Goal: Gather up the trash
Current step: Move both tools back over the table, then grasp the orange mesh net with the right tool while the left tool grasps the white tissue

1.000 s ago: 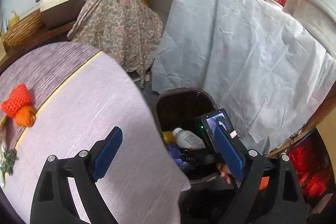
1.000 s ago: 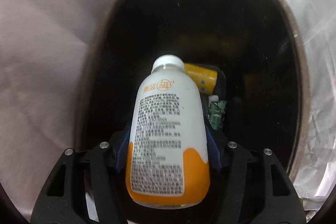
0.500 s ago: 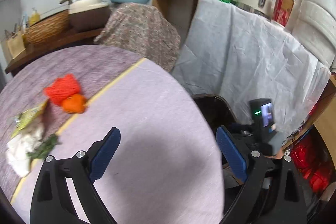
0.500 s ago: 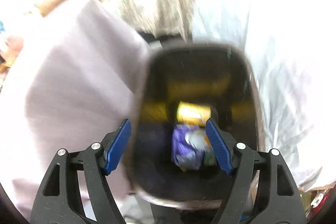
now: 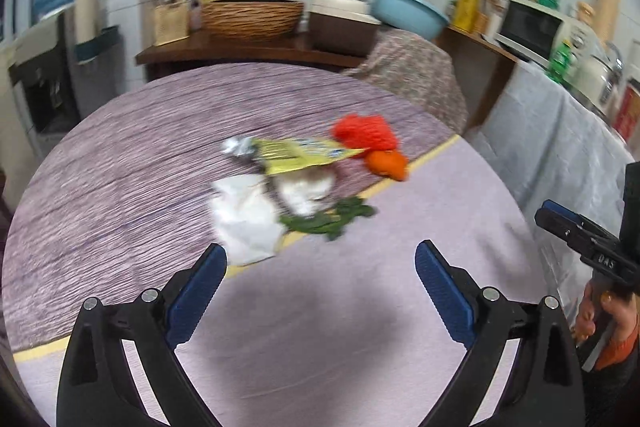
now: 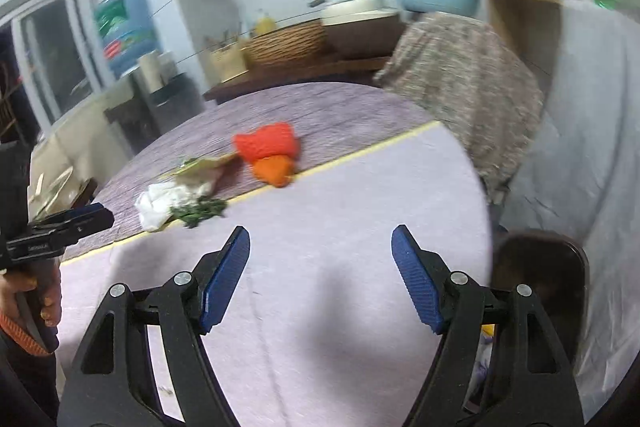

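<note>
Right gripper [image 6: 320,275] now empty, jaws wide; the bottle it held a second ago is gone, judged dropped in the bin [image 6: 540,267] at the table's right edge. Left gripper [image 5: 320,291] also wide, empty. Both have swung back toward the table [image 5: 360,327]. Remaining trash clusters along its yellow stripe: white tissue [image 5: 244,215], green scraps [image 5: 328,219], yellow wrapper [image 5: 296,155], orange peel [image 5: 386,163], red net [image 5: 366,133]. Next pick likely there.

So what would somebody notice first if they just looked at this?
Probably the bright red net and the orange peel touching it, out on the round purple table. Next to them lies a messy heap: a yellow wrapper, white crumpled paper and green leaves. Both blue-tipped tongs, left and right, are wide open and empty.
</note>
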`<state>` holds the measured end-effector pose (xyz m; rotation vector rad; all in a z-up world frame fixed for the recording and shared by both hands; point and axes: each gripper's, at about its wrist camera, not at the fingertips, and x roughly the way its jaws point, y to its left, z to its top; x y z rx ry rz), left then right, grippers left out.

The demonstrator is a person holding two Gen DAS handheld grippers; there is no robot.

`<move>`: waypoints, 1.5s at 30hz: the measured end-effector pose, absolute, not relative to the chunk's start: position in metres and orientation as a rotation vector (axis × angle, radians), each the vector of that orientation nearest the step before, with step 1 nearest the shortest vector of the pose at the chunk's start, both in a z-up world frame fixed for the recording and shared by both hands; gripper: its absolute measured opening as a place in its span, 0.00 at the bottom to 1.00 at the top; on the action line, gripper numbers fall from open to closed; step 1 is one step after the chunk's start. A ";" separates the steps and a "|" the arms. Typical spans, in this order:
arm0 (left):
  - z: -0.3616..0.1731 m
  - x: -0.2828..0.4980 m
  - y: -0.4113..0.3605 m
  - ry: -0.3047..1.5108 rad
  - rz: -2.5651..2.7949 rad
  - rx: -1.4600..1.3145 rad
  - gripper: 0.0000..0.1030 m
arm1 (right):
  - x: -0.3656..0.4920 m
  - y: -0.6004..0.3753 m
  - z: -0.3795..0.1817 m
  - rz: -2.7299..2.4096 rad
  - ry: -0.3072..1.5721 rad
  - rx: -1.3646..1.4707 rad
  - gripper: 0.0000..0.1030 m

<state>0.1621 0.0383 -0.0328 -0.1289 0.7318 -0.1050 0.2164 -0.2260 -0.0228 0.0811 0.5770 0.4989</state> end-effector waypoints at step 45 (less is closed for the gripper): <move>-0.078 0.237 0.107 0.847 -0.105 -0.218 0.14 | 0.339 -0.076 -0.001 0.526 0.573 -0.094 0.17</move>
